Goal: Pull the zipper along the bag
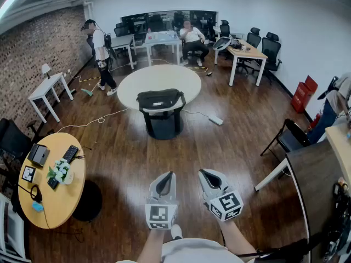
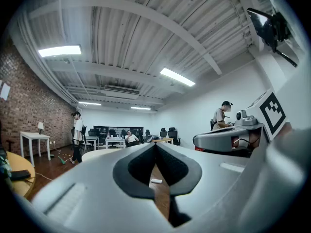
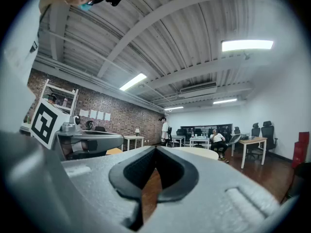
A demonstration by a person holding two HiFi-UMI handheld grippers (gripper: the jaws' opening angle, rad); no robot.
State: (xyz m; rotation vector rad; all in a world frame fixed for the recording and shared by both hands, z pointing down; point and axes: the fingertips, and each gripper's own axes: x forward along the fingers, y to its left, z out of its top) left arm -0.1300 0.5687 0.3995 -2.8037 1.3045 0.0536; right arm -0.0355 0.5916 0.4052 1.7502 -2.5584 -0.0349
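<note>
Dark wood floor (image 1: 126,147) and a brick wall (image 1: 33,53) frame an open office where the zipper task is judged not yet begun. The black bag (image 1: 160,99) is seen lying at the near edge of a round white bench (image 1: 137,84) in the middle of the room, its carry handles draped across the top. The zipper itself is too small to be made out, so it cannot be told whether it is drawn open or closed.

Both tools are held low and close to the person's body, well apart from the bag, with bare floor between. The left gripper (image 1: 168,175) and the right gripper (image 1: 204,172) are pointed toward the bench. In the left gripper view the fingers (image 2: 131,166) are shown brought together at the tips, with only floor visible through the gap behind them and nothing held. The right gripper view shows the same: fingers (image 3: 180,174) closed tip to tip on nothing.

Everything is judged left to do: the bench must be approached, the bag steadied, the zipper pull found, gripped and drawn along.

Farther out, a white power strip (image 1: 215,120) lies on the floor beside the bench, a round wooden bench (image 1: 60,196) with desk clutter stands at the left, and two people (image 1: 192,37) are seen at the far end.
</note>
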